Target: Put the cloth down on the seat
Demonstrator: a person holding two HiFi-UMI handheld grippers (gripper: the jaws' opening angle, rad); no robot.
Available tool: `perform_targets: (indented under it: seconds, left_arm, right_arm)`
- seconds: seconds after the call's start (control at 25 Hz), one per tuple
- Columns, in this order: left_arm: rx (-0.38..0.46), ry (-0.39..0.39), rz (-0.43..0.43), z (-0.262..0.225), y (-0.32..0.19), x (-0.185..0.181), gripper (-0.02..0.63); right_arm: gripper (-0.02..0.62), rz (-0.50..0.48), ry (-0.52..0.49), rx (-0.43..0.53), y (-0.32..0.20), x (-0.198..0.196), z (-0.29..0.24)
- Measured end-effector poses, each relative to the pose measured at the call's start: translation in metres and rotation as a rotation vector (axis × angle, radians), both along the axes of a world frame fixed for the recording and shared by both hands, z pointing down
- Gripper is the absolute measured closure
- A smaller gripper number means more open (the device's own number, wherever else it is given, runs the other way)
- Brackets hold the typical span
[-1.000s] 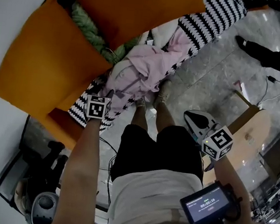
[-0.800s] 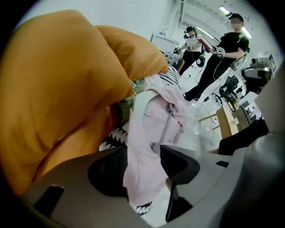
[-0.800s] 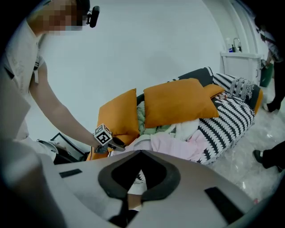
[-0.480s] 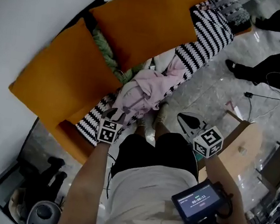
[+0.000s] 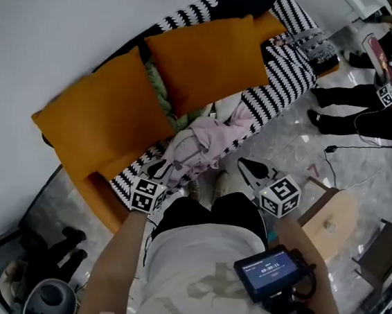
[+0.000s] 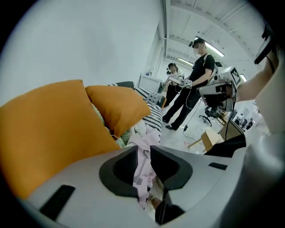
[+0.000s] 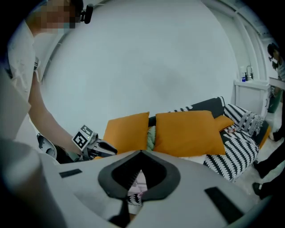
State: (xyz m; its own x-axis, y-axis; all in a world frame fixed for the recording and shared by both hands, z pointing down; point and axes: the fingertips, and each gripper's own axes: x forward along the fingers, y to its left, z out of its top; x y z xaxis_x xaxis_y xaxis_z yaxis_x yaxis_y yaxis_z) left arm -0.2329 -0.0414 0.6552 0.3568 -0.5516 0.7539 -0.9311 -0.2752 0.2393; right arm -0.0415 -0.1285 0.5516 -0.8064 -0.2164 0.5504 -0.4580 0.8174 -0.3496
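A pink cloth point(image 5: 203, 144) lies crumpled on the black-and-white striped seat point(image 5: 289, 68) of a sofa, its near edge hanging over the front. My left gripper point(image 5: 157, 171) is at the seat's front edge, just left of the cloth. Its jaws are closing with a gap still between them. In the left gripper view point(image 6: 144, 149) the pink cloth point(image 6: 143, 168) shows through that gap, and the pads do not press on it. My right gripper point(image 5: 249, 169) hovers over the floor in front of the sofa, shut and empty point(image 7: 140, 153).
Two orange cushions point(image 5: 205, 57) lean on the sofa back with a green cloth point(image 5: 162, 95) between them. A round wooden stool point(image 5: 332, 223) stands at the right. People in black point(image 5: 368, 108) stand further right, with a cable on the marble floor.
My left gripper has drawn back from the pink cloth to the seat's front edge, and the cloth stays on the seat. The head view has risen and pulled back.
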Motion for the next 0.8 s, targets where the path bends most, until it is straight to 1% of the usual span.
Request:
perform_targets:
  seconds: [0.16,0.28,0.4,0.52,0.68,0.8]
  left_arm:
    - [0.059,0.006,-0.031,-0.043,0.016,-0.012,0.574]
    - [0.107,0.002,-0.057,-0.072,0.02,-0.005,0.591]
    - [0.142,0.0,-0.075,-0.096,0.014,0.021,0.594]
    - [0.189,0.013,-0.114,-0.122,0.017,0.041,0.594]
    - [0.248,0.019,-0.146,-0.153,0.039,0.055,0.594]
    - [0.285,0.014,-0.177,-0.171,0.045,0.066,0.594]
  right_arm:
    - [0.58,-0.033,-0.062,0.031,0.006,-0.024,-0.02]
    - [0.58,-0.089,-0.115,0.057,0.004,-0.035,-0.034]
    - [0.58,-0.135,-0.17,0.068,-0.005,-0.03,-0.047]
    - [0.58,-0.179,-0.23,0.078,-0.005,-0.025,-0.067]
    - [0.58,-0.216,-0.308,0.103,0.01,-0.024,-0.104]
    - [0.58,-0.251,-0.344,0.117,0.018,-0.014,-0.123]
